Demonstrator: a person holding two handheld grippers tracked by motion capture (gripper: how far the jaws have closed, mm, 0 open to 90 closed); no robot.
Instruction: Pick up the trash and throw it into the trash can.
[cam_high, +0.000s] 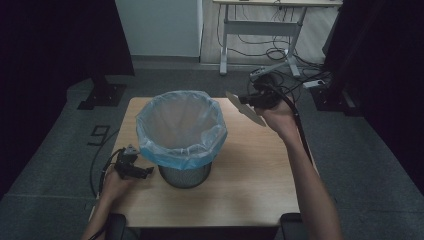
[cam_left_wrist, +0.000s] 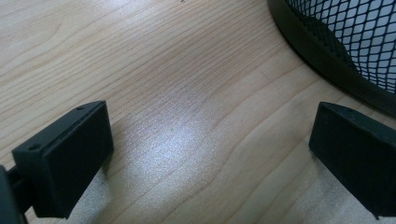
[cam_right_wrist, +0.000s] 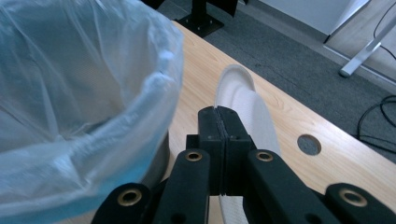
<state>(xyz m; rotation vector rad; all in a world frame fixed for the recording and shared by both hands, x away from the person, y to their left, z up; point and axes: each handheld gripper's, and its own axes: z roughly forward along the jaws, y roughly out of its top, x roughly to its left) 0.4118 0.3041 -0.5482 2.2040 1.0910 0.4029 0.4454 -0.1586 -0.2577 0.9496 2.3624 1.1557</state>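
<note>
right tool (cam_right_wrist: 219, 116): jaws pinched shut on the rim of a paper plate (cam_right_wrist: 245, 105), held in the air right of the bin (cam_high: 181, 135), just off its lip
plate: white, thin; in the high view (cam_high: 246, 109) it tilts on edge above the worktop (cam_high: 250, 170), not touching bin or liner (cam_high: 180, 122)
left tool (cam_left_wrist: 210, 149): jaws wide apart, nothing between them, low over the worktop beside the mesh base of the bin (cam_left_wrist: 345, 42)
bin: black mesh, blue liner folded over the rim, stands mid-worktop
handling (judged): plate is light and only semi-stiff; it may flex or pivot at the pinch, and a hard squeeze creases it; little slip risk on matte paper
where to grip (judged): the raised rim, as now; the flat centre gives no edge to pinch
step (judged): plate looks about ready to go over the bin's mouth for dropping
risk (judged): plate edge may catch the loose liner
</note>
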